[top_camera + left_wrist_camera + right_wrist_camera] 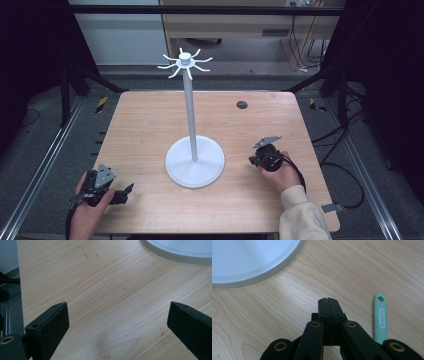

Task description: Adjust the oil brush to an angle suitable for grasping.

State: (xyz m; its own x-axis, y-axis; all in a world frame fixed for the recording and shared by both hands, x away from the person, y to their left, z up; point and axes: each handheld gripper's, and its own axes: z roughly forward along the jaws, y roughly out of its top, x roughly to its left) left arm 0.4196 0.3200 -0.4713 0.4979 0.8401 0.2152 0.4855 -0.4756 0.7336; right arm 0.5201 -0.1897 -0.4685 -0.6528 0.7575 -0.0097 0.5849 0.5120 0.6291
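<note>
A white stand rises from the middle of the wooden table [150, 125]: a round base [195, 162], a thin pole [190, 115] and a crown of short hooks [185, 62]. My left gripper [124, 194] rests near the front left corner, its jaws wide apart over bare wood [117, 315], with the base's rim [180, 252] ahead. Just right of the base my right gripper [252, 160] has its jaws pressed together with nothing between them [328, 300]. A mint-green handle [380, 317] with a hole at its tip lies flat beside the right jaws, untouched.
A small dark round grommet [242, 104] sits in the table's far right part. Metal rails [45, 165] run along the floor on both sides, with cables [345, 165] trailing at the right. The table's left edge [20, 290] lies close to my left gripper.
</note>
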